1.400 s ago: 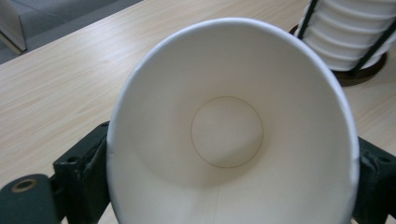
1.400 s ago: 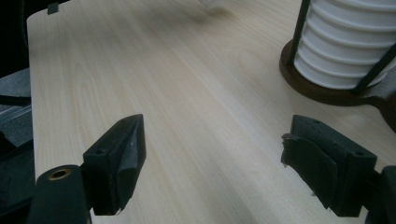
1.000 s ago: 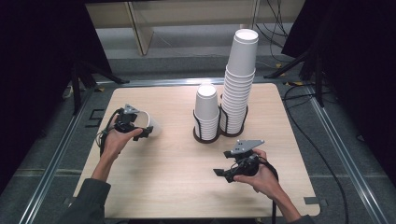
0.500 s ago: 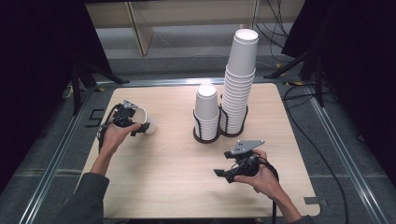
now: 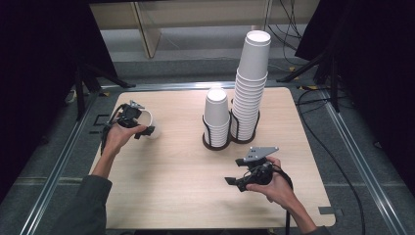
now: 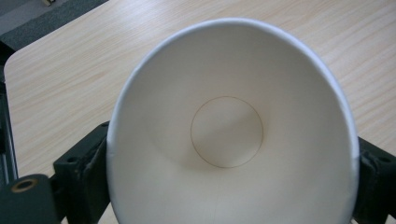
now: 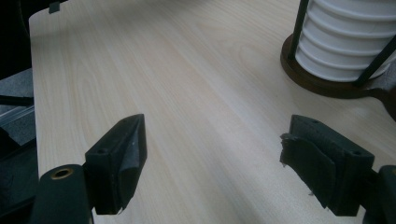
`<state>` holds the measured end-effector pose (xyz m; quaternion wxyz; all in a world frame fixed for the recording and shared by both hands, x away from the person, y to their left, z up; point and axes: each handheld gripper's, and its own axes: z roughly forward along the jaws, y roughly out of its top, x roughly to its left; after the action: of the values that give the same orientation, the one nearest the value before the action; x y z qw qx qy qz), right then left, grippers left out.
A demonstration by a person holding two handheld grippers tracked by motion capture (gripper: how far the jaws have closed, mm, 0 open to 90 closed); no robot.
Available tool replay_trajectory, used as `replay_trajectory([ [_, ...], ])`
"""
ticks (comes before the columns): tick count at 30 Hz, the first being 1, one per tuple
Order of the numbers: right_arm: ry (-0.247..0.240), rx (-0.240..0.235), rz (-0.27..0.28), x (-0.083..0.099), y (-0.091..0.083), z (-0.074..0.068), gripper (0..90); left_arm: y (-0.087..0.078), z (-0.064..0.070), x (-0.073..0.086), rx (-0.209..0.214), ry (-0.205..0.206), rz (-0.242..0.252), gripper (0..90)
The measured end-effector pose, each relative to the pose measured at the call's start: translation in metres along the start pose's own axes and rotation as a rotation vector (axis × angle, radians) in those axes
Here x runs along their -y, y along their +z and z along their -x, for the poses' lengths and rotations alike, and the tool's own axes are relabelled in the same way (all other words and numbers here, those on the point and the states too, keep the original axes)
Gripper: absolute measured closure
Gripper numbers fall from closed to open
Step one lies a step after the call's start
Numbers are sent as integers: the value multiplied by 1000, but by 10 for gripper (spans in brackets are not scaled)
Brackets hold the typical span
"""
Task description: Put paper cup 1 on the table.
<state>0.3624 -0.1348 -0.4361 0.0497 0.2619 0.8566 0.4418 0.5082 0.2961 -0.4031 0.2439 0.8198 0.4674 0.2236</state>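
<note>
My left gripper [image 5: 139, 125] is shut on a white paper cup [image 5: 146, 122] at the table's left side, held above the wood. In the left gripper view the cup [image 6: 229, 135] faces me mouth first, its empty inside and round bottom showing, with a black jaw pressed on each side. My right gripper [image 5: 240, 181] hovers open over the front right of the table, nothing between its jaws; the right gripper view shows its gap [image 7: 212, 168] over bare wood. A short stack of cups [image 5: 217, 117] and a tall stack [image 5: 250, 83] stand in two wire holders.
The dark holder base [image 7: 327, 84] with its wire posts sits just beyond my right gripper. The wooden table [image 5: 181, 171] has rounded corners and a metal frame [image 5: 63, 156] around it. Cables [image 5: 337, 161] trail off the right side.
My left gripper has turned the cup so that its mouth faces up toward the hand, and shifted slightly back and left. The right gripper has stayed still.
</note>
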Motion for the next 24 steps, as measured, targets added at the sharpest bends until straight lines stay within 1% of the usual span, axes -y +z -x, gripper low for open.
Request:
replay_trajectory([
  [1, -13, 2, 3, 0, 0, 1, 217, 1, -1, -1, 3, -1, -8, 88],
  [4, -15, 2, 4, 0, 0, 1, 217, 1, -3, -3, 7, 4, -31, 87],
  [5, -11, 2, 3, 0, 0, 1, 217, 2, -3, -5, 2, 8, -44, 87],
  [6, -11, 2, 3, 0, 0, 1, 217, 2, -3, -5, 2, 8, -44, 86],
  [9, -6, -4, 3, 1, 0, 1, 218, 4, -2, -7, 14, 15, -65, 85],
  [10, -16, 1, 6, 1, 0, 2, 218, 5, -2, -7, 10, 24, -76, 84],
  [11, -25, 2, 9, 1, 0, 2, 218, 7, -1, -7, 10, 19, -79, 77],
  [12, -25, 2, 9, 1, 0, 2, 218, 8, -1, -7, 15, 26, -84, 77],
  [13, -13, -3, 5, 1, 0, 1, 218, 8, -1, -7, 20, 14, -81, 79],
  [15, -4, -5, 4, 1, 0, 1, 218, 9, -3, -8, 19, 21, -93, 78],
  [18, 4, -8, 7, 1, 0, 1, 218, 11, -5, -10, -9, 21, -97, 69],
  [19, 5, -8, 8, 1, -1, 1, 219, 12, -6, -11, -1, 12, -98, 65],
  [20, -6, -4, 11, 1, -1, 1, 219, 14, -6, -11, -1, 3, -92, 57],
  [21, -6, -4, 13, 1, -1, 1, 219, 16, -7, -13, -15, -1, -86, 55],
  [22, -6, -4, 13, 1, -1, 1, 219, 16, -7, -13, -15, -1, -86, 54],
  [23, 11, -7, 10, 2, -1, 0, 219, 17, -7, -13, -25, 5, -84, 52],
  [24, 11, -7, 10, 2, -1, 0, 219, 18, -6, -14, -25, 2, -82, 52],
])
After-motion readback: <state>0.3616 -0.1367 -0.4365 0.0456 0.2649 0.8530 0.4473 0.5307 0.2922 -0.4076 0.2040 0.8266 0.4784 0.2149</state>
